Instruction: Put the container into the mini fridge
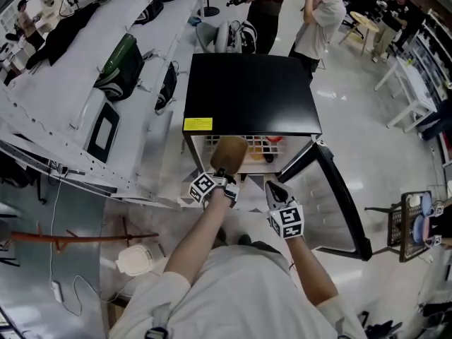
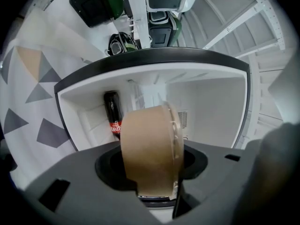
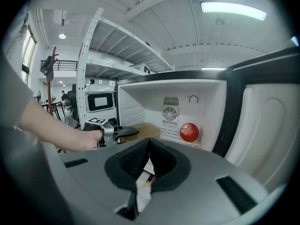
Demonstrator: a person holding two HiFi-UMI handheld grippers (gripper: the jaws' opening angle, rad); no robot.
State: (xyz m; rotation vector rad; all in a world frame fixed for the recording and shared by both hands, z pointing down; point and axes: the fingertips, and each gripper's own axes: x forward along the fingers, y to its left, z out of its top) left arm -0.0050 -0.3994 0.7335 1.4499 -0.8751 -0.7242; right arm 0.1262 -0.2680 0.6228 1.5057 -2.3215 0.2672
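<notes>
Left gripper (image 2: 157, 194) around container (image 2: 147, 149), apparently at fridge (image 2: 211, 107)

Fridge shelf (image 3: 169, 133), red ball (image 3: 189, 132) (at back), bottle (image 2: 112, 114)

This is looking like a lab or workshop hall: people (image 1: 268, 6) are standing on a shiny floor (image 1: 353, 97), bags (image 1: 120, 66) are lying on a long white table (image 1: 49, 90) beside metal racks (image 3: 90, 55).

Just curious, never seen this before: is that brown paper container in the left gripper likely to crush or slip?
Probably light and crushable: the container looks like thin paperboard, so a hard squeeze might dent it. Its clear lid may be slick. The left gripper holds it lid sideways, and its round wall suggests it could roll if set down so.
</notes>
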